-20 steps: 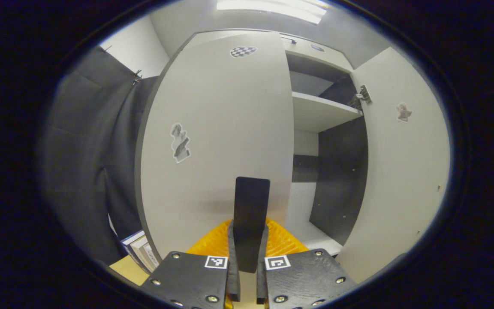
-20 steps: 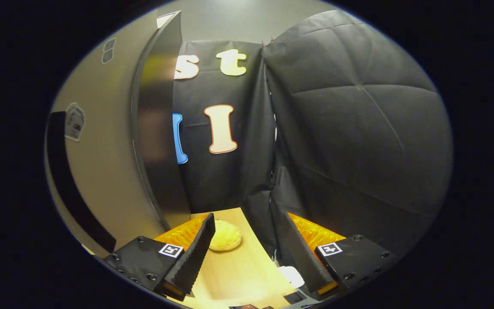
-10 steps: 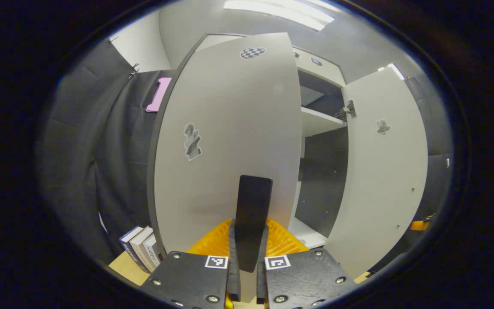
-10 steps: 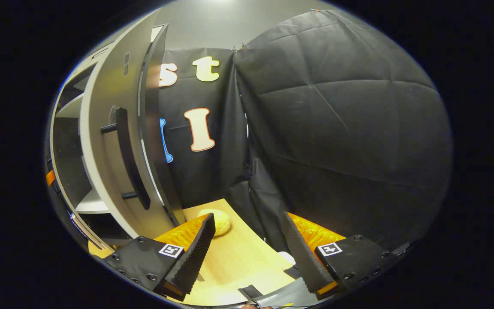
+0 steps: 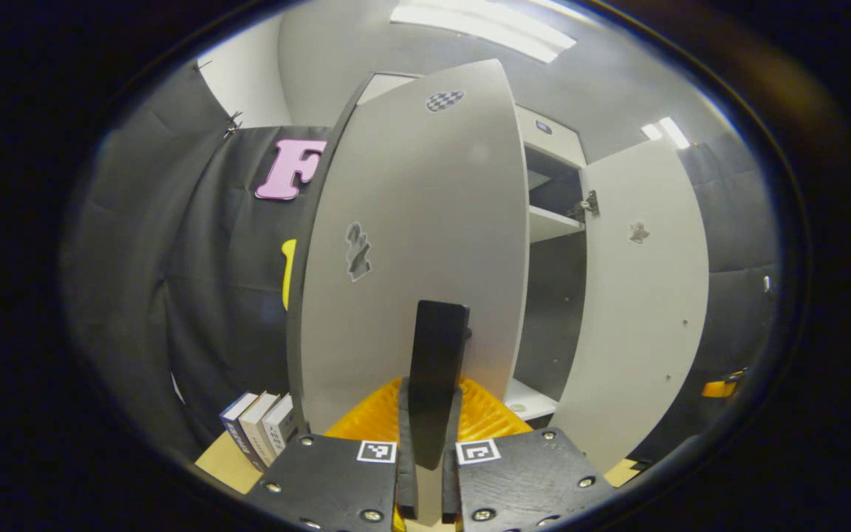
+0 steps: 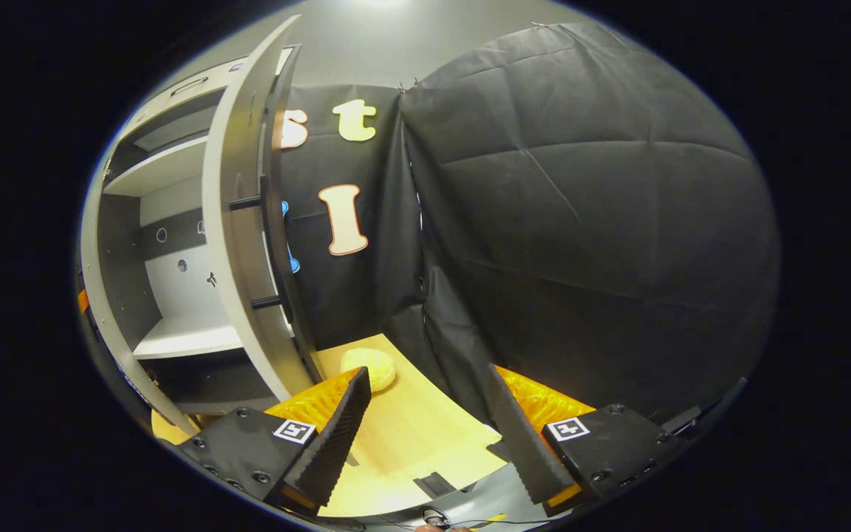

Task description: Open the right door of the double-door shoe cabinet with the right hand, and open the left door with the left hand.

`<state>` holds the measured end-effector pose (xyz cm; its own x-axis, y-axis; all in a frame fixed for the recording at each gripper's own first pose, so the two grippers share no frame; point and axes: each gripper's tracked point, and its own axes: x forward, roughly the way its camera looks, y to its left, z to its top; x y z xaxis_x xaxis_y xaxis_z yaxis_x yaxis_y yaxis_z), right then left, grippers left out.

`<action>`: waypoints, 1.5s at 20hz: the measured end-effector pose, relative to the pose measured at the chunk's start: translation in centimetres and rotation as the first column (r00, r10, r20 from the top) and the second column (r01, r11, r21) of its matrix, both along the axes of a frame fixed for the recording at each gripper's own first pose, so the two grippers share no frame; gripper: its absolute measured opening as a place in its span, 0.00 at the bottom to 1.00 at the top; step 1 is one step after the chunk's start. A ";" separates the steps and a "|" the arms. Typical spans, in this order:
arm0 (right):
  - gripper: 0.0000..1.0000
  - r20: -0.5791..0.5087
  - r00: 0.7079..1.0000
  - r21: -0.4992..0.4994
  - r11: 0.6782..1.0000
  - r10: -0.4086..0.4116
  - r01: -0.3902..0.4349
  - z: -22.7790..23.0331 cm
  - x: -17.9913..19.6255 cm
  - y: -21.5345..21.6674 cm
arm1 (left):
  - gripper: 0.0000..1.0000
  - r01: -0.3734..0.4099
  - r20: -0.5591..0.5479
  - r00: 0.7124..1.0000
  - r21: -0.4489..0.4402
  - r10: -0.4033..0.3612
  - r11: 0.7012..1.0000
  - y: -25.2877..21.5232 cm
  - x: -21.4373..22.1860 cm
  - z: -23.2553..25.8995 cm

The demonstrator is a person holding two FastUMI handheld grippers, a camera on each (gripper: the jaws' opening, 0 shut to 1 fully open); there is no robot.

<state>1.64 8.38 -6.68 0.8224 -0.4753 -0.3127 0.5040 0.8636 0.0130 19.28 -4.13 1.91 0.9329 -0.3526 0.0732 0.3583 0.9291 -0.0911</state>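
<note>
Left claw (image 5: 426, 414) clamps left door's (image 5: 411, 244) handle (image 5: 436, 369).

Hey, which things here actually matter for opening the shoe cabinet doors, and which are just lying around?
Part of the job:
left door
its black handle, gripped by the left gripper
right door, swung open
right gripper, jaws open

Just lying about:
books
yellow round thing
</note>
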 end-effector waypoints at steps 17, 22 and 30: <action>0.96 -0.023 0.997 -0.013 0.997 0.077 -0.078 -0.9 -0.4 5.4 | 0.08 -0.078 -0.038 0.996 0.146 0.085 0.986 10.7 -1.4 -2.5; 0.92 -0.031 0.996 -0.031 0.996 0.083 -0.084 -1.1 -0.9 6.1 | 0.02 -0.067 -0.068 0.995 0.023 0.068 0.997 12.9 -1.3 -2.7; 0.98 -0.003 0.993 -0.046 0.992 0.115 -0.115 0.2 -1.3 7.0 | 0.03 -0.091 -0.073 0.993 0.051 0.094 0.995 14.1 -2.8 -2.8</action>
